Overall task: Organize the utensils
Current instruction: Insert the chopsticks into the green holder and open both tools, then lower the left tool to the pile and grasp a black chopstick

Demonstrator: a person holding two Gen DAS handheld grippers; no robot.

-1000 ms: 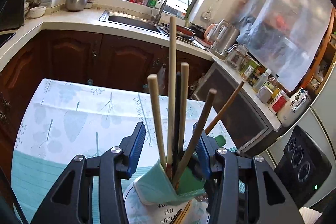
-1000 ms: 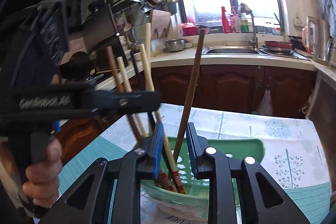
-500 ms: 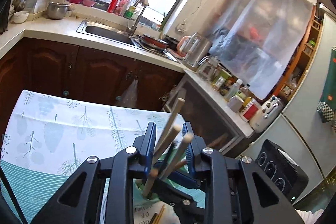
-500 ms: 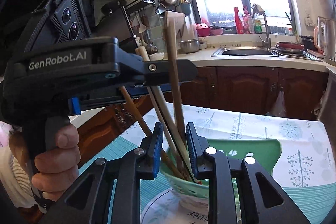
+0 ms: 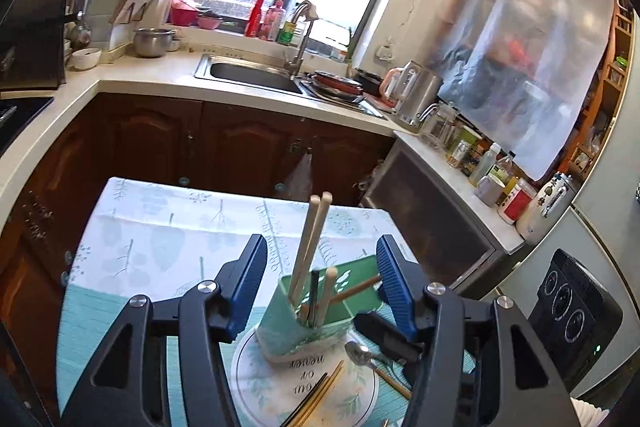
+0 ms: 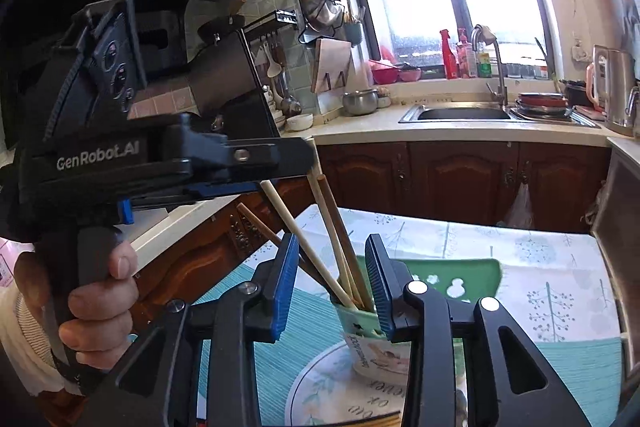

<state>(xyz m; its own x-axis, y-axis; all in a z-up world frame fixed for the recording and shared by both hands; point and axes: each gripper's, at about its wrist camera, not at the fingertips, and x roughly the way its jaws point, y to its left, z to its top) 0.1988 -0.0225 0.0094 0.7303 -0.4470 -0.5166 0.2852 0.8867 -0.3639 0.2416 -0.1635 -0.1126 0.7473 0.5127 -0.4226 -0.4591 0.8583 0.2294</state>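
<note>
In the left wrist view the lower ends of the chopsticks (image 5: 310, 239) are hidden inside the green holder (image 5: 296, 323); the base of this holder is partly covered by the near gripper fingers. The gold chopsticks (image 5: 320, 397) on the round mat (image 5: 276, 383) are cut off by the bottom edge; the spoon (image 5: 360, 353) has its handle hidden behind the right finger. In the right wrist view the tops of the chopsticks go behind the left gripper (image 6: 280, 155); the print on the holder's label (image 6: 378, 353) is too small to read; the person's hand (image 6: 92, 303) is cut off at the left edge.
</note>
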